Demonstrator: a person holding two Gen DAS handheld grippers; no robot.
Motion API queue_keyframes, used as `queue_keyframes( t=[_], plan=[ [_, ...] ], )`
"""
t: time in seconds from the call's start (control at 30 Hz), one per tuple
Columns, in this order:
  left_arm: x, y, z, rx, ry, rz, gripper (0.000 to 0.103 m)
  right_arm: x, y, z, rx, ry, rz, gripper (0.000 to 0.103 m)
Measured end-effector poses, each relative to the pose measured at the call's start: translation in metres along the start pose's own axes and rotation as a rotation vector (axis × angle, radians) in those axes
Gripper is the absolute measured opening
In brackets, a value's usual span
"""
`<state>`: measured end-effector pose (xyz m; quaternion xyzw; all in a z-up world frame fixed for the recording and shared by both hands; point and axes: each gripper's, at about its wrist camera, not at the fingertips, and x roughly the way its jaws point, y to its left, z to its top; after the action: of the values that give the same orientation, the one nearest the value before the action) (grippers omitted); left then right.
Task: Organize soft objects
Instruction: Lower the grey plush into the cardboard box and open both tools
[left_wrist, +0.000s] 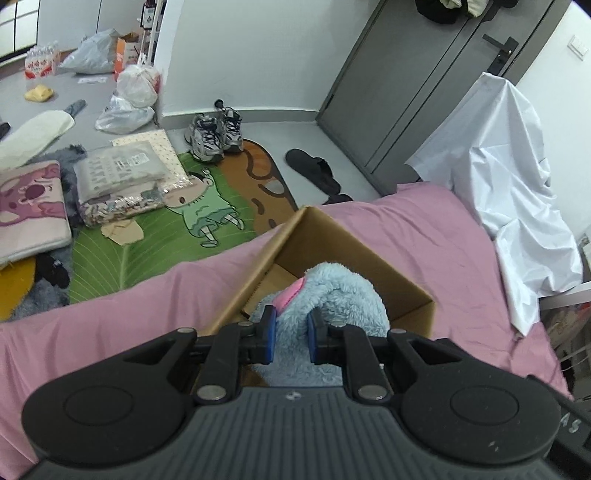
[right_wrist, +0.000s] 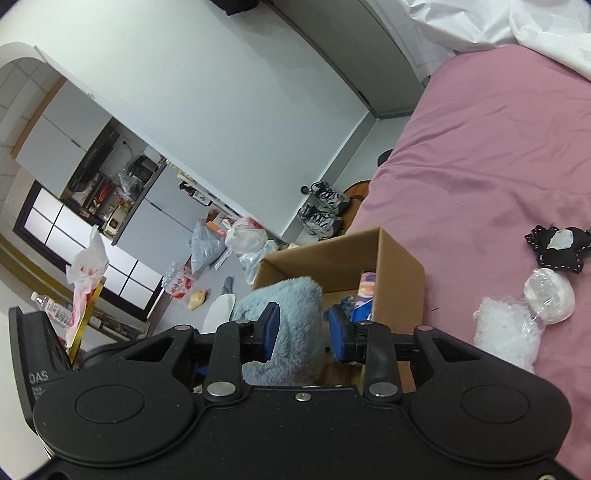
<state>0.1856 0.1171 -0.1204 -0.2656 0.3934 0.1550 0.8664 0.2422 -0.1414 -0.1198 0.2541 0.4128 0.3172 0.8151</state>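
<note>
A light-blue fluffy plush (left_wrist: 332, 295) with a pink patch hangs over an open cardboard box (left_wrist: 369, 240) that stands on the pink bed (left_wrist: 424, 229). My left gripper (left_wrist: 291, 332) is shut on the plush, both blue pads pressed into the fur. In the right wrist view the same plush (right_wrist: 284, 325) lies between the jaws of my right gripper (right_wrist: 303, 328). The left pad touches the fur and a gap shows at the right pad. The box (right_wrist: 399, 266) holds a colourful item (right_wrist: 365, 291) against its inner wall.
On the bed right of the box lie a black pouch (right_wrist: 557, 251), a wrapped white ball (right_wrist: 550, 295) and a clear plastic bag (right_wrist: 506, 332). A white sheet (left_wrist: 509, 184) drapes at the bed's far corner. On the floor are sneakers (left_wrist: 214, 133), a black slipper (left_wrist: 314, 170) and packed bedding (left_wrist: 122, 177).
</note>
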Motion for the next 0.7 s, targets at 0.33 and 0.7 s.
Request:
queue_keyframes(
  t=[0.33,0.7],
  plan=[
    [0.010,-0.008,-0.006,0.097,0.006,0.103,0.019,0.004,-0.003,-0.002,0.020,0.013,-0.028,0.031],
    [-0.005,-0.021,-0.005,0.139,0.007,0.129,0.052,-0.007,-0.001,0.001,0.027,0.013,-0.034,0.033]
  ],
)
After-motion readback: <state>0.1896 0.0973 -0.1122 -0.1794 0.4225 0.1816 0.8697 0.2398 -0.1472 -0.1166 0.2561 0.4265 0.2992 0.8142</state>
